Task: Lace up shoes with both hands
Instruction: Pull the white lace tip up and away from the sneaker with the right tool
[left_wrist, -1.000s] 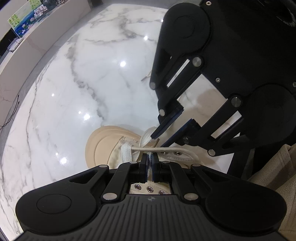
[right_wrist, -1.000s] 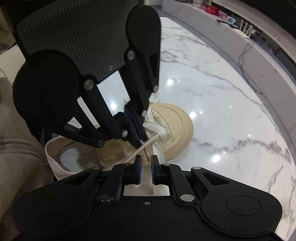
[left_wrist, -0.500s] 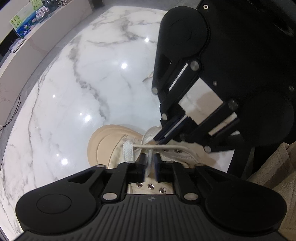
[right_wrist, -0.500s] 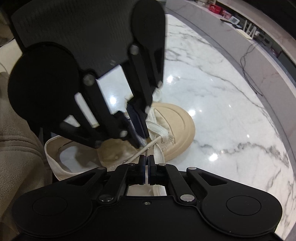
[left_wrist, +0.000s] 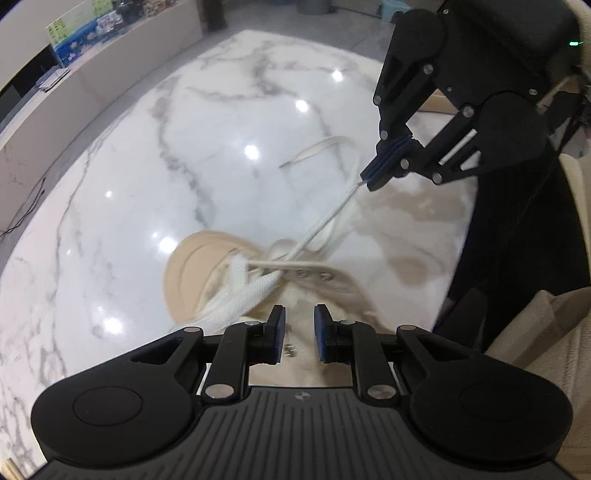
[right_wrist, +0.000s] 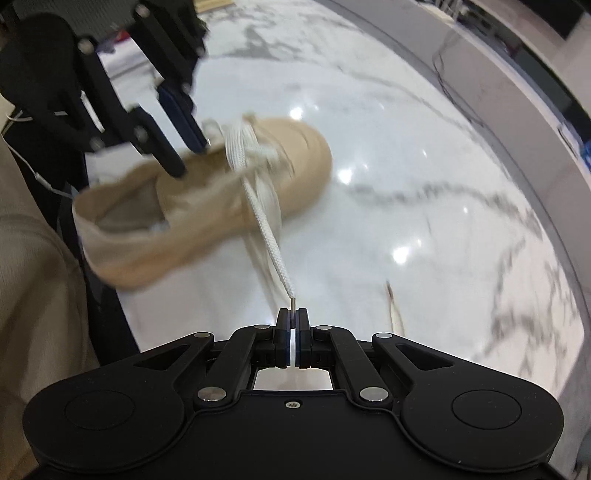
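A glossy white marble tabletop (left_wrist: 122, 192) with grey veins carries everything here. On it, near the person's edge, lies the beige canvas shoe (right_wrist: 207, 206), toe pointing away. Its white lace (right_wrist: 267, 236) runs taut from the lower eyelets to the right gripper (right_wrist: 292, 325), whose jaws are pinched tight on the metal aglet (right_wrist: 292, 306). The left gripper (left_wrist: 298, 328) hovers just above the tongue, jaws slightly apart with nothing between them.

The risk, as I judge it, is the pull: with no gripper steadying the shoe (it looks blurred, perhaps already dragged), a hard tug could slide or tip it, or the thin aglet could slip from the pads.

The other lace end (left_wrist: 314, 151) lies loose on the marble beyond the shoe and could snag under the taut strand. Silver eyelets (left_wrist: 314, 274) line the flap. A low counter (left_wrist: 92, 70) rings the table, well clear; nothing blocks the grippers.
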